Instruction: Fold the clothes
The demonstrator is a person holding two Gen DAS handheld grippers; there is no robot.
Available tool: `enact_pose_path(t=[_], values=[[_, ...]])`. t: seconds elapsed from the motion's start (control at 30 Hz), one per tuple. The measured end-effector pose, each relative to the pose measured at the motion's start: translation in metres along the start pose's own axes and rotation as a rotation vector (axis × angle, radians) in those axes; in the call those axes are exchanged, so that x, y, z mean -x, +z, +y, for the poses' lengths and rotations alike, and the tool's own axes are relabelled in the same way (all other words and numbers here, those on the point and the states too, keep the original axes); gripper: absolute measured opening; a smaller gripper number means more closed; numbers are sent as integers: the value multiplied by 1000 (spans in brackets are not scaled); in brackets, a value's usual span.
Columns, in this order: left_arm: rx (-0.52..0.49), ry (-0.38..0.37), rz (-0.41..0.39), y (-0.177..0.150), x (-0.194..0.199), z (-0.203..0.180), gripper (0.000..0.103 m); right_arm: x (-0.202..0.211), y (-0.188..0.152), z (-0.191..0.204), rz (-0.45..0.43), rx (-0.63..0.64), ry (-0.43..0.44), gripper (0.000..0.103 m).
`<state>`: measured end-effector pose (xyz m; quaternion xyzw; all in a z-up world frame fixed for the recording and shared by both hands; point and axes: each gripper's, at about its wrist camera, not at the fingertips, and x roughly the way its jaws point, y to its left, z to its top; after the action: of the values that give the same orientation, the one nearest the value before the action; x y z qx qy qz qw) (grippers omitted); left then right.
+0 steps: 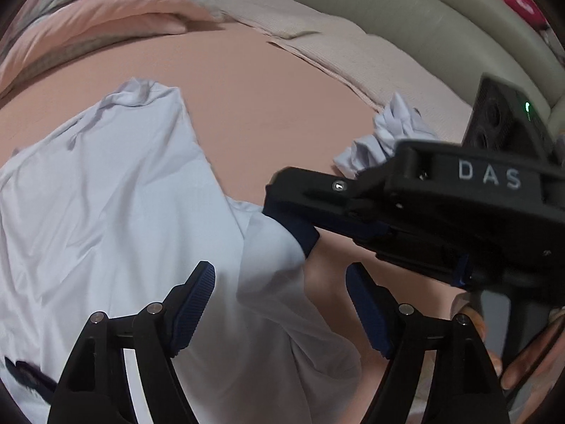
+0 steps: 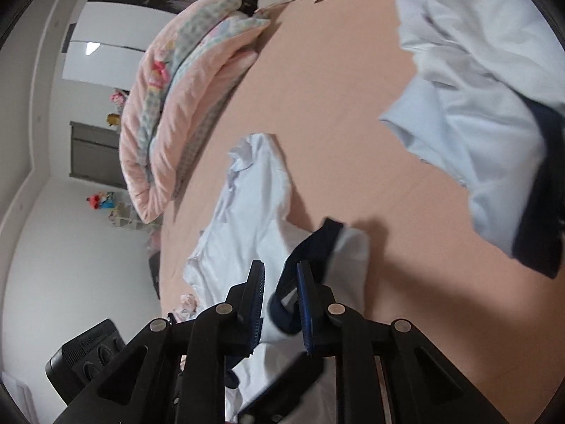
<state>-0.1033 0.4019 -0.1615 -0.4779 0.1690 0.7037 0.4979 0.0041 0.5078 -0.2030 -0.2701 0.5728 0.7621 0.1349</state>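
Observation:
A white long-sleeved shirt (image 1: 106, 194) lies spread on the pink bed sheet (image 1: 265, 106). One sleeve ends in a navy cuff (image 1: 307, 233). My right gripper (image 1: 279, 208) comes in from the right and is shut on that cuff, lifting the sleeve end off the sheet. In the right wrist view the cuff (image 2: 317, 243) sits between the two pads of the right gripper (image 2: 280, 286), with the shirt (image 2: 254, 194) stretching away behind it. My left gripper (image 1: 280, 279) hovers open above the sleeve, with nothing between its fingers.
A second white garment (image 1: 388, 134) with navy trim (image 2: 476, 106) lies crumpled further right. A folded pink quilt (image 1: 106, 17) sits at the bed's far side, a beige blanket (image 1: 317, 46) next to the grey headboard (image 1: 441, 17). A hand (image 1: 522, 364) holds the right gripper's handle.

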Motion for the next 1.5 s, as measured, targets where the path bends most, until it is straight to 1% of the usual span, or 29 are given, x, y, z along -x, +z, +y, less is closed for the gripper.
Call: enact_pose_path(t=[0.07, 0.17, 0.2, 0.27, 0.3, 0.33, 0.37, 0.43, 0.53, 0.67, 0.7, 0.73, 0.77, 0.83, 0.97, 1.1, 1.17, 1.33, 1.4, 1.43, 1.5], values=[[-3, -1, 24, 2, -11, 2, 76, 0, 0, 1, 12, 5, -3, 17], [16, -32, 39, 8, -25, 8, 76, 1, 1, 2, 30, 12, -8, 17], [18, -31, 46, 9, -29, 9, 76, 2, 0, 1, 32, 13, -6, 17], [-7, 2, 43, 10, -34, 10, 74, 5, 1, 0, 28, 12, -1, 17], [-25, 20, 39, 11, -36, 9, 72, 5, 1, 0, 26, 11, 1, 17], [-49, 42, 32, 11, -36, 7, 62, 6, 1, -1, 25, 13, -2, 17], [-63, 59, 27, 11, -36, 6, 49, 7, 2, 0, 25, 20, -12, 17], [-80, 86, 16, 12, -37, 4, 37, 10, 2, 0, 24, 34, -31, 17], [-70, 63, -4, 15, -36, 5, 28, 13, 2, 1, 23, 54, -60, 17], [-63, 73, -15, 18, -37, 5, 23, 19, 3, -1, 13, 55, -88, 19], [-61, 64, -17, 18, -35, 5, 23, 19, 3, -3, 16, 44, -105, 30], [-58, 56, -19, 18, -33, 4, 22, 18, 4, -6, 25, 29, -128, 39], [-50, 52, -22, 18, -33, 4, 22, 18, 4, -9, 34, 13, -152, 49], [-31, 29, -22, 19, -31, 6, 22, 17, 5, -18, 51, -31, -169, 50], [34, -58, 0, 21, -28, 10, 22, 12, 6, -30, 74, -107, -128, 50], [59, -79, 6, 17, -24, 12, 21, 1, 6, -33, 100, -152, -114, 50], [64, -100, 8, 16, -25, 11, 11, -5, 6, -34, 108, -169, -104, 50], [82, -148, 5, 11, -20, 11, 7, -7, 7, -34, 82, -177, -113, 50], [93, -178, 11, 12, -20, 10, 7, -7, 6, -36, 67, -192, -111, 48], [90, -182, 11, 12, -20, 9, 7, -8, 6, -38, 63, -196, -110, 44], [79, -179, 12, 16, -24, 4, 7, -9, 5, -39, 53, -194, -111, 14]])
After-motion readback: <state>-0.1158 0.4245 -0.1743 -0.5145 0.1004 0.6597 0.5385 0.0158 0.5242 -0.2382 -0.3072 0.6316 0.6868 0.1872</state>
